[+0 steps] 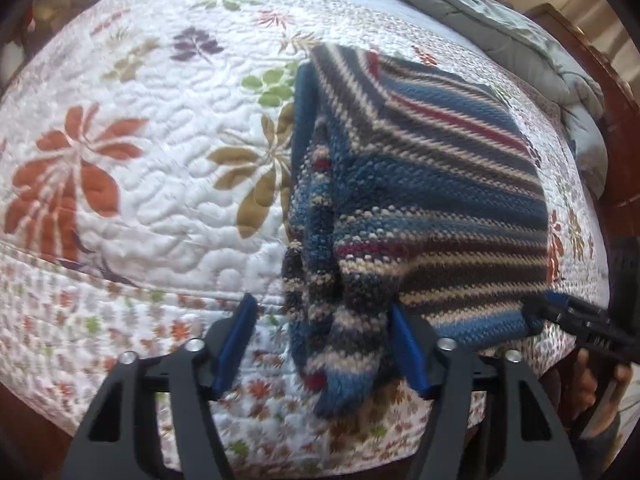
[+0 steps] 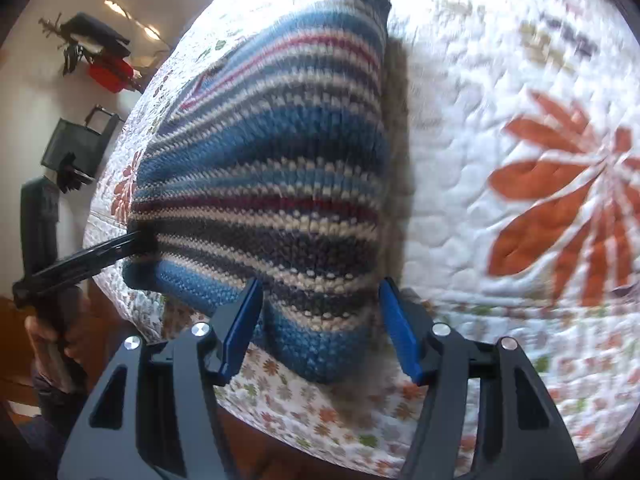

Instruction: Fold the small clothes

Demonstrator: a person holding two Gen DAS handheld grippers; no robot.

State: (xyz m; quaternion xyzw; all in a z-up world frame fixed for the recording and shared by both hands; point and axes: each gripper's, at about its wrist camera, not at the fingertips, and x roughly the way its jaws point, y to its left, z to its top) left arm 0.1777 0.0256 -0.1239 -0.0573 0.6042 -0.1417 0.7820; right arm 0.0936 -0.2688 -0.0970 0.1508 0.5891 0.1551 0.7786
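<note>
Striped knit garment (image 1: 420, 184) spread on floral quilt (image 1: 132, 184), toward 2 o'clock in left wrist view. Left gripper (image 1: 324, 344) wide, bunched near corner between blue pads (image 1: 236, 344). Right gripper (image 2: 320, 328) wide too, straddling another blue hem corner at 6 o'clock.

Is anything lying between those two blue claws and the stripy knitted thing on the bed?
Nothing visible. The striped sweater already sits between the open jaws of both the left gripper and the right gripper, on the floral quilt.
</note>
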